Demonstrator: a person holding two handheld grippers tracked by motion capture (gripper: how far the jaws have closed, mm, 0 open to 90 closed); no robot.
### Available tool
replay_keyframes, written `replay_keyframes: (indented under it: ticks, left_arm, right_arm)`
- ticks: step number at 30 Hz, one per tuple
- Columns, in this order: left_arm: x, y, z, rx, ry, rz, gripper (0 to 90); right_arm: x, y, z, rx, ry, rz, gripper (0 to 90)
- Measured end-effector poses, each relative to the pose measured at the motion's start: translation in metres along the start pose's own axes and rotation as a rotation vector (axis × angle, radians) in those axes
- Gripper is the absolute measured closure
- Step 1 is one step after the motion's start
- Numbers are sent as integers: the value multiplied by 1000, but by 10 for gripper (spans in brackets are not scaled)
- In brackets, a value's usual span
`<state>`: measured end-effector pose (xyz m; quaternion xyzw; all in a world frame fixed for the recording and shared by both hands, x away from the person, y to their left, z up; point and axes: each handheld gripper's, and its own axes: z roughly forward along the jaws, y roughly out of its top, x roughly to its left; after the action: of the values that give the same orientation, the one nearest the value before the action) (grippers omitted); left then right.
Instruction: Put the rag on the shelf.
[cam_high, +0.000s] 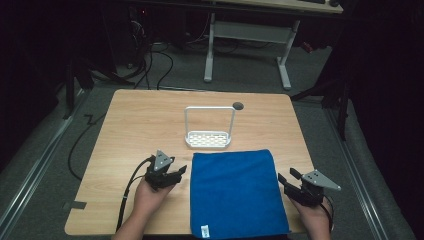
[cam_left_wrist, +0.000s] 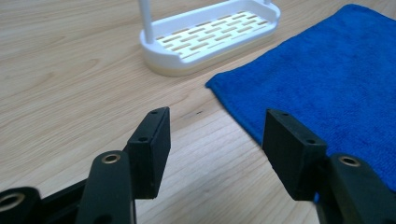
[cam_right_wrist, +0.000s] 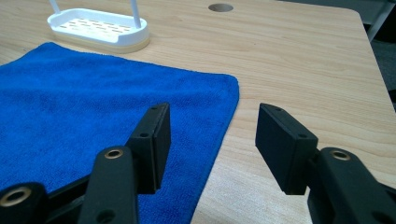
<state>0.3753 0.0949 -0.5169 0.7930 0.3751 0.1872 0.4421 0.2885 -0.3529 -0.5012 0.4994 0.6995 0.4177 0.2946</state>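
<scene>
My left gripper (cam_high: 167, 172) hangs released, jaws apart, just beside the left edge of the towel (cam_high: 235, 190). The towel lies flat before the white rack (cam_high: 209, 137). My right gripper (cam_high: 300, 187) sits released at its right edge. I'd judge a clean pinch needs both jaws straddling the hem

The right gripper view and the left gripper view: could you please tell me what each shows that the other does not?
Right gripper view alone: the round hole in the table and the table's far right edge, with the right tongs open. Left gripper view alone: the left tongs, open over bare wood. Both share the blue towel, the white slotted rack and the wooden table.
</scene>
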Motion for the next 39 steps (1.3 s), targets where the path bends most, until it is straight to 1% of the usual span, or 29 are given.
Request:
replay_keyframes:
  ticks: [2, 4, 5, 6, 8, 9, 10, 13, 14, 16, 17, 19, 21, 23, 24, 25, 27, 29, 33, 36, 37, 38, 39]
  left_arm:
    - [-2, 1, 4, -9, -4, -5, 425]
    - [-2, 3, 9, -2, -14, -23, 426]
    - [-5, 5, 15, 25, -26, -13, 425]
    - [-5, 5, 15, 25, -26, -13, 420]
    - [-10, 8, 20, 34, -24, 16, 418]
    - [-13, 12, 25, 32, -25, 20, 412]
    - [-13, 12, 25, 32, -25, 20, 410]
    - [-14, 16, 33, 35, -25, 26, 393]
    - [-15, 18, 38, 38, -23, 33, 376]
    - [-17, 20, 43, 29, -5, 42, 375]
    - [-17, 21, 46, 31, 0, 41, 364]
    - [-17, 23, 53, 47, -10, 30, 358]
    - [-18, 26, 60, 61, -8, 34, 354]
    - [-18, 30, 66, 68, -12, 29, 358]
    - [-18, 30, 66, 68, -12, 29, 371]
    - [-17, 32, 71, 76, -21, 16, 383]
    - [-17, 32, 72, 80, -18, 12, 393]
    - [-15, 32, 73, 87, -18, -7, 404]
    - [-7, 31, 73, 88, -37, -88, 406]
    - [-7, 31, 73, 93, -27, -97, 414]
    - [-7, 30, 73, 98, -22, -101, 436]
    - [-7, 30, 73, 98, -22, -101, 445]
    - [-6, 30, 73, 102, -17, -109, 445]
  right_arm:
    - [-1, 0, -1, -3, 2, 0, 453]
    - [-1, 0, -1, -2, 6, 0, 449]
    - [-1, 0, -2, -10, 9, 7, 448]
    - [-1, 0, -2, -10, 9, 7, 448]
    - [0, 1, -2, -15, 12, 3, 449]
    - [1, 1, -1, -9, 16, 3, 448]
    - [1, 1, -1, -9, 16, 3, 448]
    - [2, 1, 0, -9, 20, -3, 439]
    - [2, 1, 0, -7, 21, -2, 437]
    - [2, 1, 0, -3, 24, 4, 434]
    - [2, 1, 1, -3, 25, 3, 434]
    - [2, 1, 2, -5, 28, 3, 434]
    - [2, 1, 2, -5, 29, 5, 433]
    - [3, 1, 3, -2, 36, 7, 426]
    - [3, 1, 3, -2, 36, 7, 426]
    - [3, 1, 4, -2, 38, 7, 421]
    - [3, 1, 4, 1, 39, 9, 421]
    - [4, 1, 5, 5, 44, 13, 414]
    - [6, 1, 5, 9, 51, 6, 406]
    - [7, 0, 7, 13, 56, 4, 409]
    - [8, 0, 7, 13, 57, 3, 423]
    - [8, 0, 7, 13, 57, 3, 423]
    - [9, 0, 8, 13, 58, -2, 435]
